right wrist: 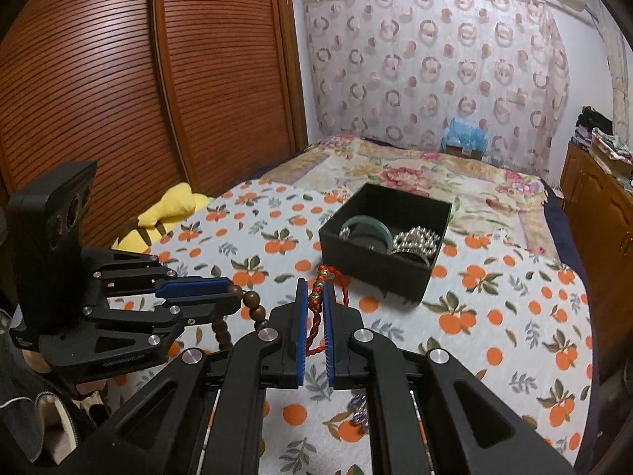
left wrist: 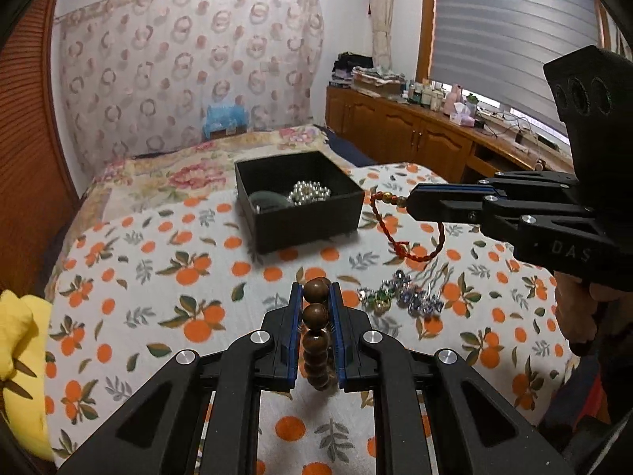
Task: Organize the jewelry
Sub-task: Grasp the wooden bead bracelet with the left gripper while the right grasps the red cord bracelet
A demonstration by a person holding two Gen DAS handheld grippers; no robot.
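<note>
From the left wrist, the wooden bead bracelet (left wrist: pixel 315 330) is being pinched in the nearly closed left gripper (left wrist: pixel 316 297), clear of the orange-print bedspread (left wrist: pixel 158 277), for carrying to the black box (left wrist: pixel 300 198) beyond (already holding silver beads). From the right wrist, the red cord bracelet (right wrist: pixel 316 316) is being clamped in the shut right gripper (right wrist: pixel 314 289), short of that box (right wrist: pixel 379 261).

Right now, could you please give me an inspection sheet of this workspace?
Surface: bed with orange-print cover.
Job's things: black box open, holding silver bead bracelet and green bangle; crystal pieces lying loose on the cover.
Clutter: yellow plush at bed edge.
Grippers: left gripper shut on wooden bead bracelet; right gripper shut on red cord bracelet.
Cables: wires on the wooden counter.
Surroundings: slatted wardrobe, patterned curtain.
</note>
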